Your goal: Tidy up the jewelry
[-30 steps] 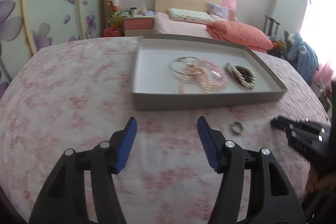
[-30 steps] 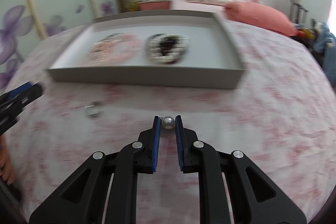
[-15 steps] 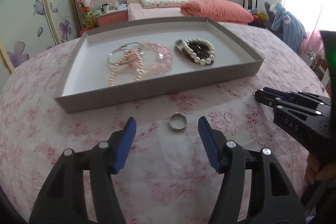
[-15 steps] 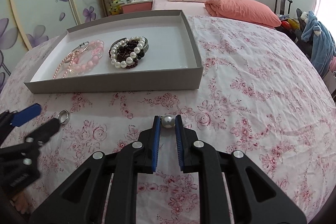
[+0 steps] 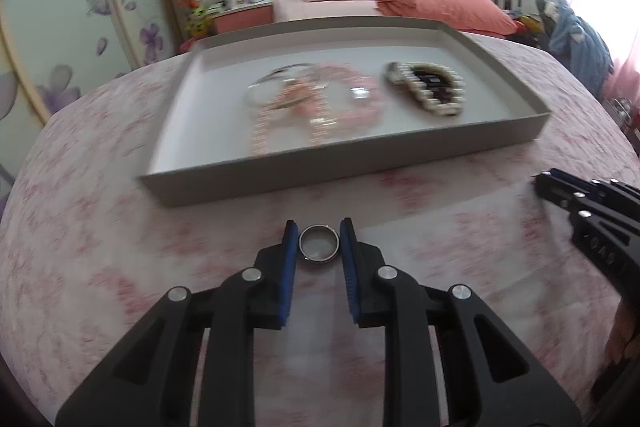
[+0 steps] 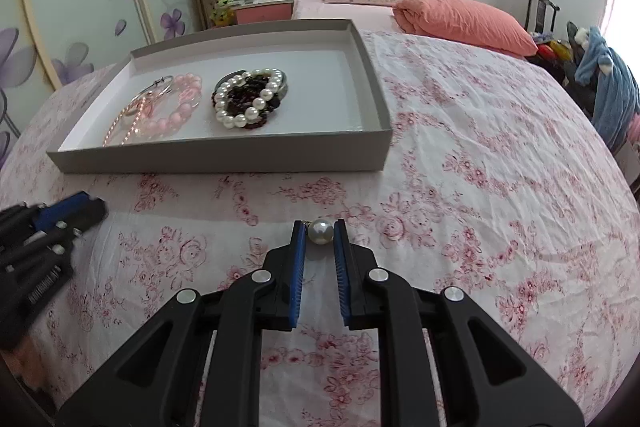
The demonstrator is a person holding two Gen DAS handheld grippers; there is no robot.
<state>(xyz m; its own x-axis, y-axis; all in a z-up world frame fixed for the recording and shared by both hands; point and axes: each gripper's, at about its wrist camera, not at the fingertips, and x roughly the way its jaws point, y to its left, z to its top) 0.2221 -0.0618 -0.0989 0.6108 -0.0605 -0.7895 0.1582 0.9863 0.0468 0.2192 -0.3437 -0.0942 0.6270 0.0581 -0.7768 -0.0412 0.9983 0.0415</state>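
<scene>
The left gripper [image 5: 319, 241] is closing on a hard, slippery metal ring [image 5: 319, 243] before the tray [image 5: 352, 163], apparently touched across its rim; the right gripper [image 6: 320, 233] is clamped on a smooth pearl [image 6: 320, 231].

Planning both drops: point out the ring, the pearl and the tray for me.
ring [image 5: 319, 244]: left wrist view, its open centre, between the closing left gripper's pads.
pearl [image 6: 320, 231]: right wrist view, its round face.
tray [image 6: 224, 160]: right wrist view, near outer wall.
</scene>
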